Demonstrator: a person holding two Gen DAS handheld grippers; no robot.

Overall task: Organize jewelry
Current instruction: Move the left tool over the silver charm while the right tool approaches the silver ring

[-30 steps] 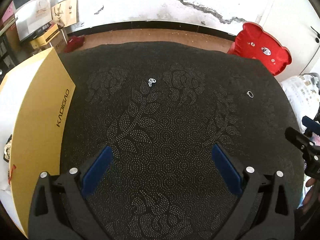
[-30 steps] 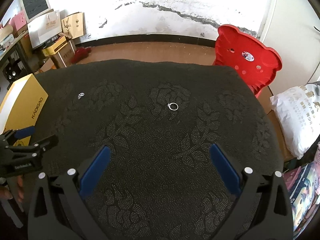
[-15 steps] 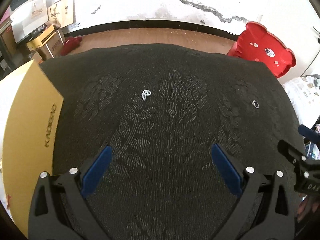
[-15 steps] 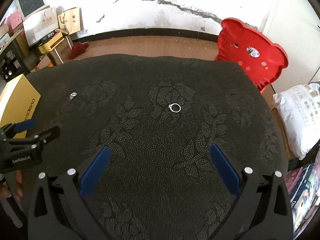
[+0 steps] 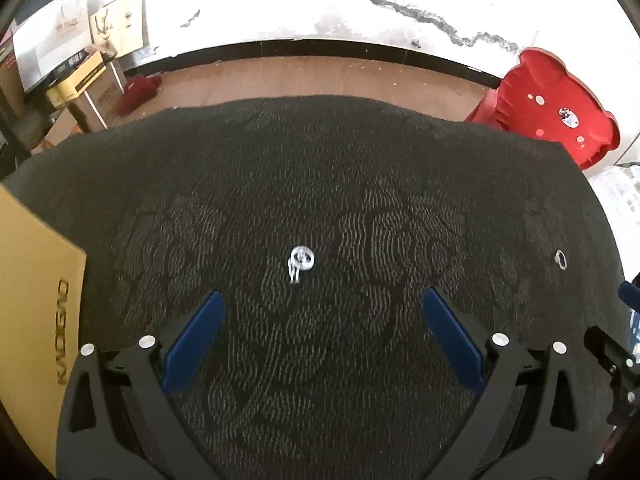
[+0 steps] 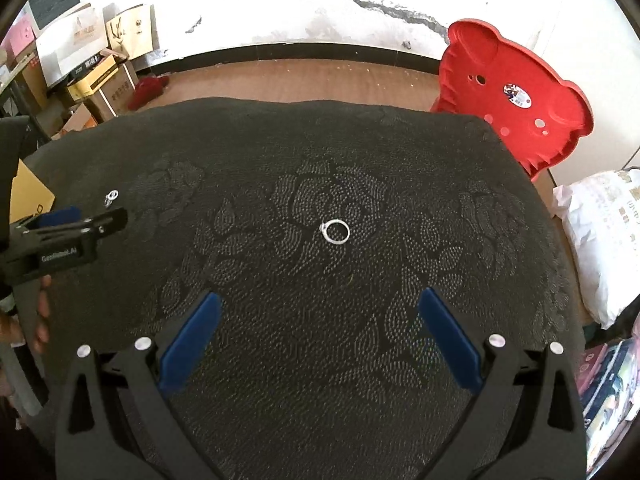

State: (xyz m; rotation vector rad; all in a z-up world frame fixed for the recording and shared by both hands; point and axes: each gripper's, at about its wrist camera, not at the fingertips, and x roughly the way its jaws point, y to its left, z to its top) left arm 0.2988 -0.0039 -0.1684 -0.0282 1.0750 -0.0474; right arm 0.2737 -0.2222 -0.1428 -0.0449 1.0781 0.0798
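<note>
Silver trinket [image 5: 301, 261] blurred; yellow box [image 5: 36, 304] cut off.

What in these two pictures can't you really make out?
- Small silver piece, left wrist view: motion blur; a ring pair or an earring, cannot tell.
- Yellow box, left wrist view: cut off by the picture's edge, so its opening is unseen.
- Plain ring, left wrist view: too small for detail; clearer in the right wrist view.
- Person's hand, right wrist view: mostly hidden behind the left gripper.
</note>
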